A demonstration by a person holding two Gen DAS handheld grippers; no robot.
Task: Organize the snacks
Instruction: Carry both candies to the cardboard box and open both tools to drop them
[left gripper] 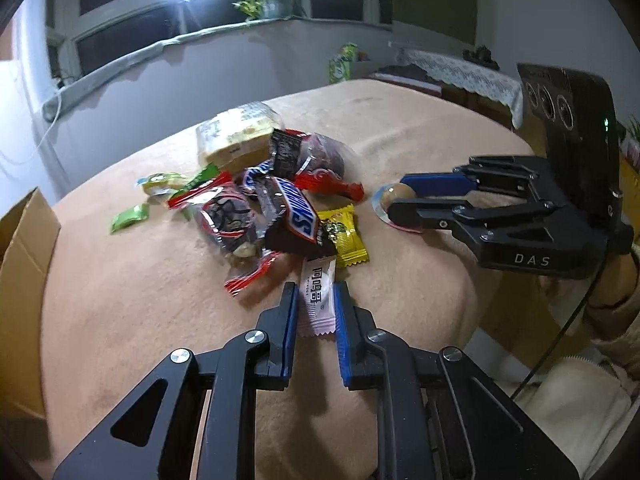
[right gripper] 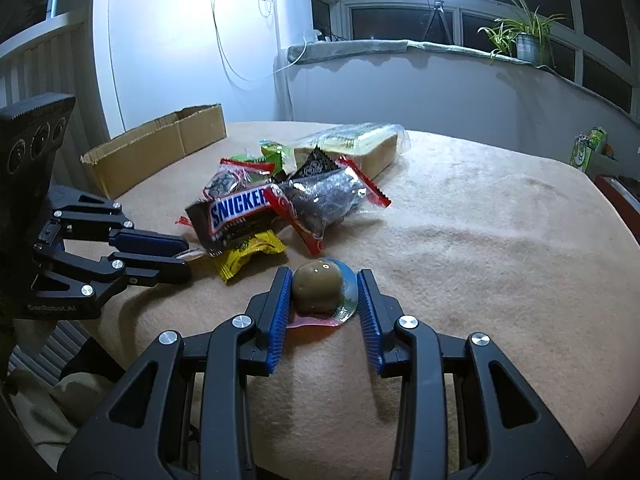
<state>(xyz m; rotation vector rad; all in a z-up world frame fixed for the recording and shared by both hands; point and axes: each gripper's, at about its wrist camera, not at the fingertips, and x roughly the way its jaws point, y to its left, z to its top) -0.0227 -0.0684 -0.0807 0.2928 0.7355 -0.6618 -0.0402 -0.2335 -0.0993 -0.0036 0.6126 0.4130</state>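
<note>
A pile of snacks lies on the beige-covered table [left gripper: 400, 128]: a Snickers bag [left gripper: 298, 210], a yellow candy [left gripper: 346, 236], red-edged packets [left gripper: 228, 220], a bread pack [left gripper: 236, 136] and green candies [left gripper: 130, 218]. My left gripper [left gripper: 316, 292] is open, its jaws on either side of a white candy wrapper [left gripper: 316, 298] that lies on the cloth. My right gripper [right gripper: 324, 280] is open around a round brown jelly cup [right gripper: 318, 284], with a gap on its right side. The right gripper also shows in the left wrist view [left gripper: 394, 200].
A cardboard box [right gripper: 160, 144] stands at the table's far left edge and shows in the left wrist view [left gripper: 24, 264]. A green carton [right gripper: 588, 148] sits off the table to the right. A ring light and a potted plant [right gripper: 524, 36] are at the window.
</note>
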